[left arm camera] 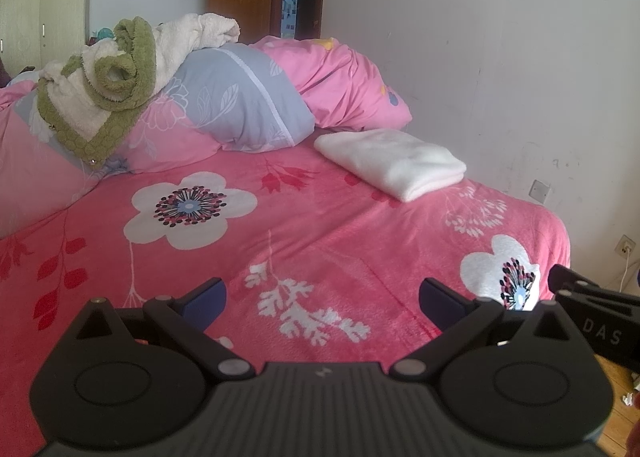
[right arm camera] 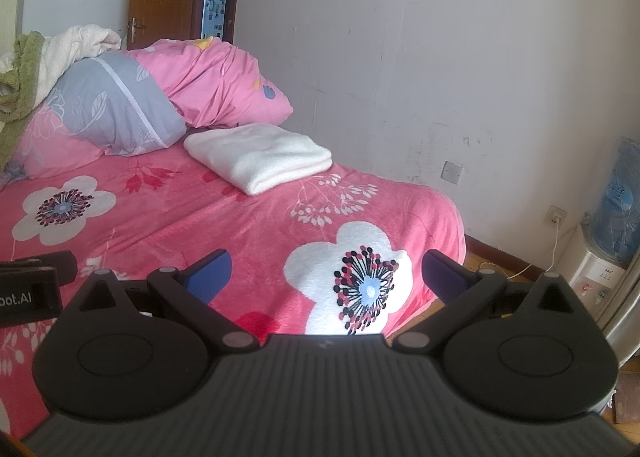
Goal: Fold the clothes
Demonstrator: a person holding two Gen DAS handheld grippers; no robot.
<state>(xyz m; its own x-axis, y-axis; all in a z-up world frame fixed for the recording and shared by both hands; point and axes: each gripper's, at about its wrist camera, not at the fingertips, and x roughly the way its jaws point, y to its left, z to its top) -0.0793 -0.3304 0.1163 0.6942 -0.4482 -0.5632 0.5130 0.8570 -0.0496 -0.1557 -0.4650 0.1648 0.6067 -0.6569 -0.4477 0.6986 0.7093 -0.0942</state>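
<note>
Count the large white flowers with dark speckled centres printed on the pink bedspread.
2: one large white flower lies mid-bed left of the folded white towel; the other sits at the bed's near corner. The grippers may hide more.

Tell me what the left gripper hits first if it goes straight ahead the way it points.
Probably the pink floral blanket covering the bed: the open left gripper points slightly down over it, nothing between. The folded white cloth lies off to the right.
</note>
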